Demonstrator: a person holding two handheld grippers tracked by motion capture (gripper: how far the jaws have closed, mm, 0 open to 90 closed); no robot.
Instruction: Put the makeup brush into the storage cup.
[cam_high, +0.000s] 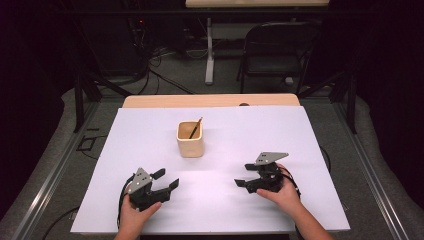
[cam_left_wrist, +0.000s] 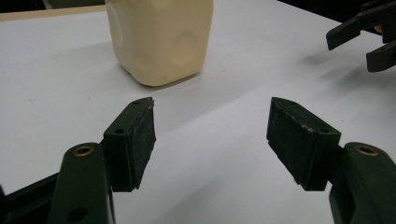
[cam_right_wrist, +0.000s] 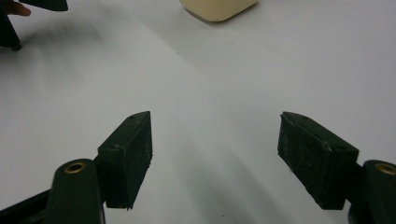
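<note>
i'm looking down on a white table (cam_high: 300, 200) that is lying across the middle of the scene, with a folding chair (cam_high: 275, 50) standing far beyond it. a cream cup (cam_high: 190, 139) is sitting upright near the table's centre, toward the far side, and a thin dark pencil (cam_high: 195, 128) is leaning inside it, its long axis tilting up toward the far right.

i'm holding the left gripper (cam_high: 165, 179) at the near left and the right gripper (cam_high: 244, 175) at the near right, both resting low with their jaws spread wide and nothing between them. the cup is lying far and inward of both. in the left gripper view it is showing larger and closer ahead, so i'm judging the left hand to be slightly nearer, though the gap is looking much the same.

i'm reading no brand, label or writing on the cup or grippers.
</note>
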